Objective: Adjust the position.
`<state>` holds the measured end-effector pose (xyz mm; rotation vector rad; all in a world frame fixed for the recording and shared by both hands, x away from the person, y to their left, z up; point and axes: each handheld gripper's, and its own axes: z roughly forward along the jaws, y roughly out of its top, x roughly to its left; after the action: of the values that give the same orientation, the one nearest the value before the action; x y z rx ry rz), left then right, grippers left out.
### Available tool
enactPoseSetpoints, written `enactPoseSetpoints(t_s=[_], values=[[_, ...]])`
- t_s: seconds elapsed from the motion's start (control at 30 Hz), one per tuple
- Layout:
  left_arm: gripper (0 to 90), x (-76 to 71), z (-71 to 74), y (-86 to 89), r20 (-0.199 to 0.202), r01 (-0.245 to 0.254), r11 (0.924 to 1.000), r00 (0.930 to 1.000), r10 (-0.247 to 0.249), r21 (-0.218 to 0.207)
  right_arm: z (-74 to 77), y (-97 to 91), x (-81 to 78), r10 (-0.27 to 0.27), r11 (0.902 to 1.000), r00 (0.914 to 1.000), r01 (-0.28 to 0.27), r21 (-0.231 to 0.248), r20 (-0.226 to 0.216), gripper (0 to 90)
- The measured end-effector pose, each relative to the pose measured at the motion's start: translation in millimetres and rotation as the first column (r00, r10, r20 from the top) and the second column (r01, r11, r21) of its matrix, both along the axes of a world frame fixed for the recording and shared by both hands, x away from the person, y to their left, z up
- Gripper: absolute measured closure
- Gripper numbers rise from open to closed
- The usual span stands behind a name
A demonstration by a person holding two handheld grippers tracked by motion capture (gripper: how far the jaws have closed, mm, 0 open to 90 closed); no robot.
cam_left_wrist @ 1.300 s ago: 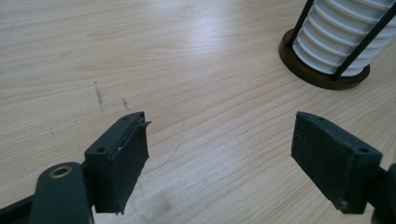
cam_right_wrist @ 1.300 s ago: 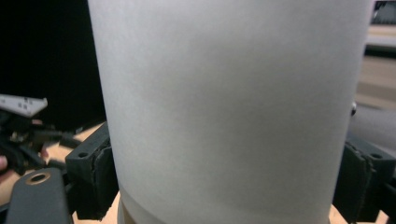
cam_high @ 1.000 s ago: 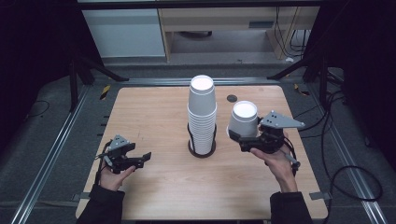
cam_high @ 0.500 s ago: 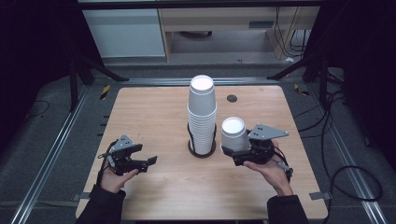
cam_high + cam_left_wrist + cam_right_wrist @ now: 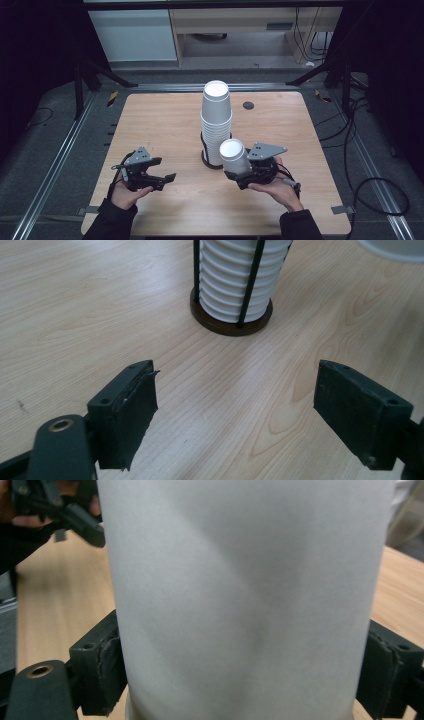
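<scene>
Right gripper (image 5: 239, 176) clamps a white cup (image 5: 233, 155), axis leaning slightly, just right of the cup stack (image 5: 216, 120). Left gripper (image 5: 162, 179), jaws spread and empty, points toward the stack from farther off

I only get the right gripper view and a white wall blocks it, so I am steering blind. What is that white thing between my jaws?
Observer: A single white paper cup, gripped by the right gripper and tilted, seen from the high view.
Operator: Where is the rest of the cups?
Observer: A tall cup stack stands in a wire holder with a round dark base, just beyond your cup.
Operator: Is the other gripper busy?
Observer: No, the left gripper is open over bare wooden table, holding nothing.
</scene>
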<state>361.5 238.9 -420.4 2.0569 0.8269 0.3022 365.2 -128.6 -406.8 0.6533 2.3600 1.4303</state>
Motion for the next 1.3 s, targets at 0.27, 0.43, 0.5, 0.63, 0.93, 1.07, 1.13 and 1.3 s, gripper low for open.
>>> enactPoseSetpoints(t_s=[0.27, 0.43, 0.5, 0.63, 0.93, 1.07, 1.13, 1.3], values=[[15.5, -5.8, 4.8, -8.2, 0.002, 0.061, 0.9981, 0.9982, -0.061, 0.005, -16.3, 23.2, -1.6, 0.088, 0.9949, 0.9956, -0.090, -0.046, -0.031, 12.6], [15.0, -8.4, 7.1, -12.1, 0.002, 0.088, 0.9961, 0.9961, -0.088, -0.001, -22.5, 32.1, -1.6, 0.121, 0.9901, 0.9917, -0.124, -0.066, -0.043, 12.7], [14.8, -9.7, 8.0, -15.0, 0.003, 0.101, 0.9948, 0.9948, -0.101, -0.001, -24.7, 35.5, -1.2, 0.134, 0.9879, 0.9899, -0.137, -0.072, -0.047, 12.6], [14.4, -12.4, 9.8, -20.1, 0.004, 0.129, 0.9917, 0.9917, -0.129, 0.000, -28.8, 42.8, -0.2, 0.158, 0.9826, 0.9864, -0.162, -0.092, -0.045, 12.6], [13.7, -18.1, 17.4, -25.9, 0.015, 0.167, 0.9859, 0.9859, -0.167, -0.014, -35.2, 62.9, 1.9, 0.204, 0.9687, 0.9774, -0.209, -0.133, -0.057, 12.6], [13.4, -20.1, 18.7, -29.3, 0.016, 0.178, 0.9839, 0.9839, -0.178, -0.013, -38.5, 71.4, 1.9, 0.227, 0.9585, 0.9721, -0.234, -0.163, -0.058, 12.7], [13.1, -20.7, 18.4, -31.4, 0.013, 0.189, 0.9819, 0.9819, -0.189, -0.006, -39.4, 75.5, 2.0, 0.235, 0.9533, 0.9702, -0.242, -0.181, -0.058, 12.7], [12.7, -20.9, 17.8, -34.6, 0.003, 0.206, 0.9786, 0.9786, -0.206, -0.004, -40.2, 84.0, 2.8, 0.258, 0.9428, 0.9649, -0.263, -0.205, -0.048, 12.7]])
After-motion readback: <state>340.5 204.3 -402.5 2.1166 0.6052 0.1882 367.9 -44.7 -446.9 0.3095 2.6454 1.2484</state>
